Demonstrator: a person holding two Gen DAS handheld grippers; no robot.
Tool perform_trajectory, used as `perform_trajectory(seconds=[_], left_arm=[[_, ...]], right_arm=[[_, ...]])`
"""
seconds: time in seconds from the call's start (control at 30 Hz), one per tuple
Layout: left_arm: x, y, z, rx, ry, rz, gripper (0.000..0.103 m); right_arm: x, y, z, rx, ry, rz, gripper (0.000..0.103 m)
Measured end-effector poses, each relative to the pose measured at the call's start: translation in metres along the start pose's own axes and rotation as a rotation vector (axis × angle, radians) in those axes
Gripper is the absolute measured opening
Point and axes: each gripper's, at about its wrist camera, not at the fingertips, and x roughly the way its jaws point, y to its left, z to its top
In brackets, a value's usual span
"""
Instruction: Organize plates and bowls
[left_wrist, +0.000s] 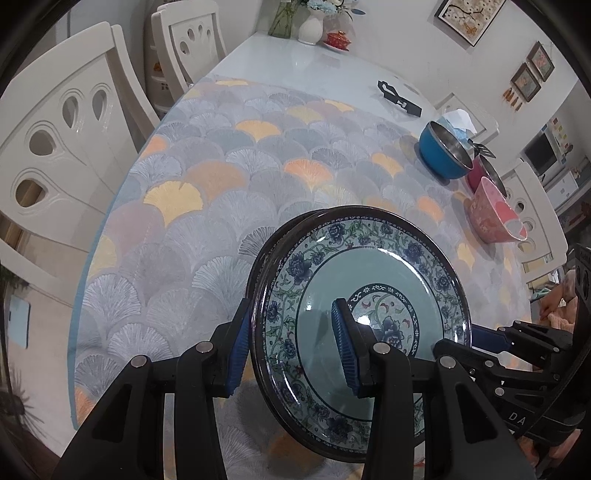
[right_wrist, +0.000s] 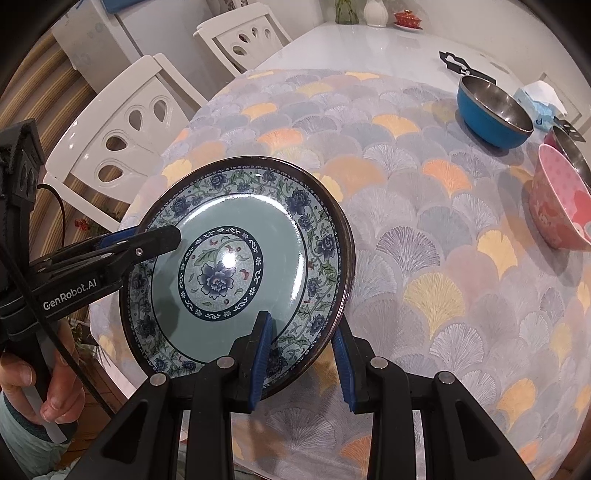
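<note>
Both grippers clamp the floral plate (right_wrist: 236, 266) by opposite rims at the counter's near edge: right gripper (right_wrist: 303, 354) fingers pinching its near rim, left gripper (left_wrist: 291, 347) fingers its other side. It looks mid-carry. Next, I'd guess, a level set-down near the blue bowl (right_wrist: 493, 112) and pink bowl (right_wrist: 561, 206) at the far right.

Two plates (left_wrist: 362, 280) are sitting stacked at six o'clock, one rim (left_wrist: 280, 236) peeking from behind the other. Three bowls are showing at two to three o'clock: a blue bowl (right_wrist: 491, 110), a dark red bowl (right_wrist: 569, 147) and a pink bowl (right_wrist: 561, 206). Two white chairs (right_wrist: 125, 125) are standing at ten and eleven o'clock. Two vases (left_wrist: 310, 26) and one red lidded cup (left_wrist: 338, 38) are sitting at twelve o'clock. Two grippers (right_wrist: 301, 354) are showing.
</note>
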Motion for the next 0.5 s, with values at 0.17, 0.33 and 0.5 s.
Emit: perform_trajectory(seconds=[0.17, 0.33, 0.5], left_arm=[[0.007, 0.003, 0.003, -0.004, 0.014, 0.006, 0.039], [0.012, 0.004, 0.009, 0.017, 0.01, 0.014, 0.039], [0.004, 0.007, 0.022, 0.036, -0.015, 0.036, 0.04]], right_arm=[[0.005, 0.002, 0.003, 0.004, 0.012, -0.004, 0.032], [0.01, 0.001, 0.006, 0.026, 0.027, 0.004, 0.032], [0.013, -0.003, 0.006, 0.054, 0.066, -0.028, 0.032]])
